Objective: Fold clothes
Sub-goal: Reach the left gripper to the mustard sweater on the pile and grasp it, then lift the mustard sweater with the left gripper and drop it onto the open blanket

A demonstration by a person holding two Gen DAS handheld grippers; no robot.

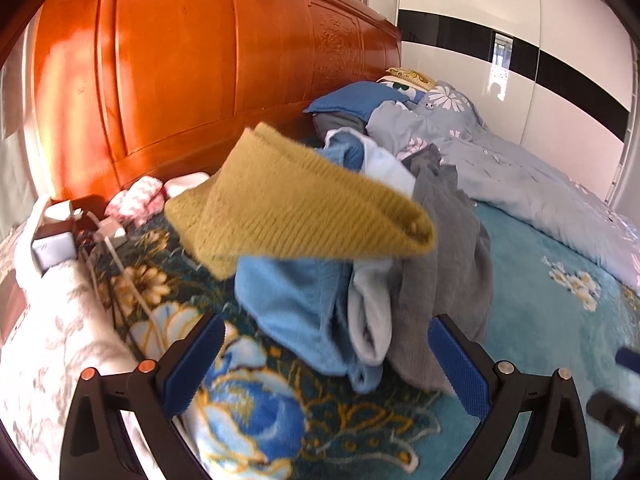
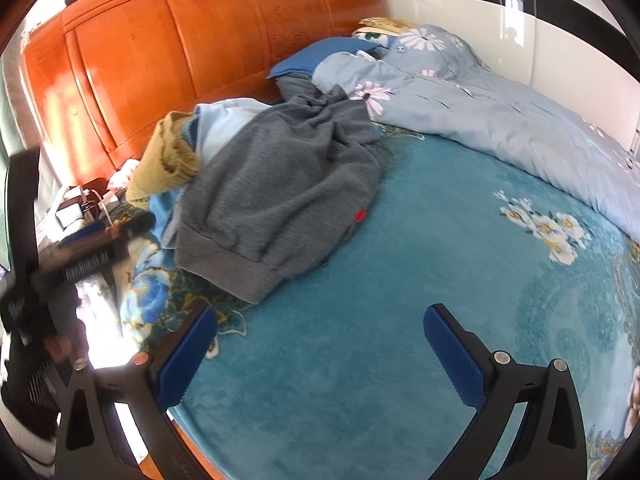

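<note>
A pile of clothes lies on the teal floral blanket near the headboard. A mustard knit garment sits on top, blurred. Under it are a blue garment and a pale one, with a grey sweatshirt at the right. My left gripper is open just short of the pile, holding nothing. In the right wrist view the grey sweatshirt covers most of the pile and the mustard knit shows at its left. My right gripper is open over bare blanket. The left gripper appears blurred at the left.
An orange wooden headboard stands behind the pile. A light blue floral duvet and a blue pillow fill the far right. Chargers, cables and small boxes lie at the left bed edge beside white patterned bedding.
</note>
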